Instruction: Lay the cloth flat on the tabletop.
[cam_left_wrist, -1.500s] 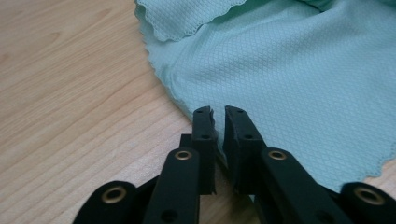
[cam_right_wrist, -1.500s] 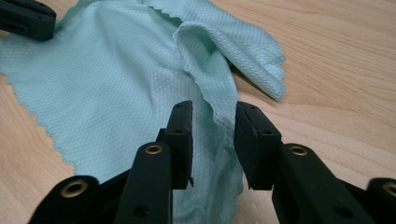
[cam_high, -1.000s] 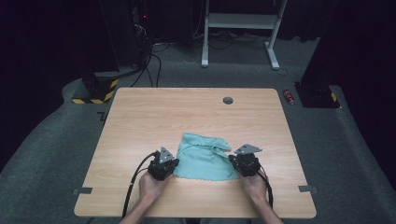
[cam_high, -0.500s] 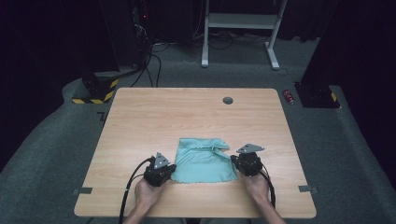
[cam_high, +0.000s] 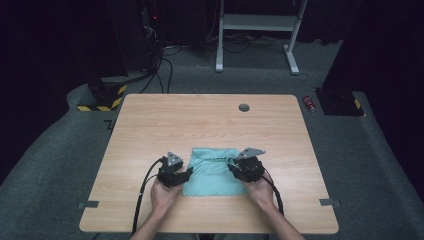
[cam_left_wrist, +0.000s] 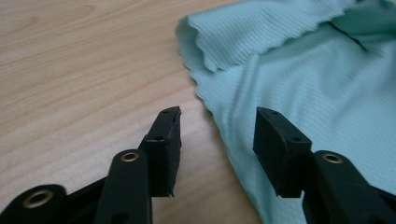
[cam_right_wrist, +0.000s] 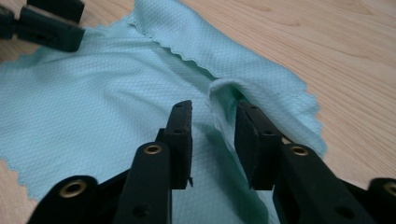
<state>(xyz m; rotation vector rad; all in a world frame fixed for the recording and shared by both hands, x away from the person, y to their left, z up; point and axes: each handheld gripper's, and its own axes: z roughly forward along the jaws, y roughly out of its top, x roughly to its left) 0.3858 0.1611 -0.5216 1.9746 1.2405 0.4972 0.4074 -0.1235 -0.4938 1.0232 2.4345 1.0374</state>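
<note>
Cloth, a teal microfibre one with a scalloped hem, is spread on the near middle of the wooden worktop, its far edge turned back on itself in a narrow folded band; it is flanked by the two claws, one at each side edge, so that neither hand is clearly the nearer.

The left claw is seen at the cloth's left edge; in the left gripper view its jaws have just been opening and now stand moderately apart, one jaw over bare wood, the other over the fabric, with the hem running away between them; nothing is pressed by the pads, so the edge is judged to be released or not yet taken.

The right claw is placed at the far right corner; in the right gripper view its jaws have likewise just been opening, and a raised ridge of fabric at the end of the folded band stands just ahead of the gap, close to the right-hand pad; whether that pad touches the ridge cannot be told, but no clamping is seen.

The coming move is judged to turn on this: the cloth lies inward from each claw, towards the other hand, and the folded band runs crosswise between them.
</note>
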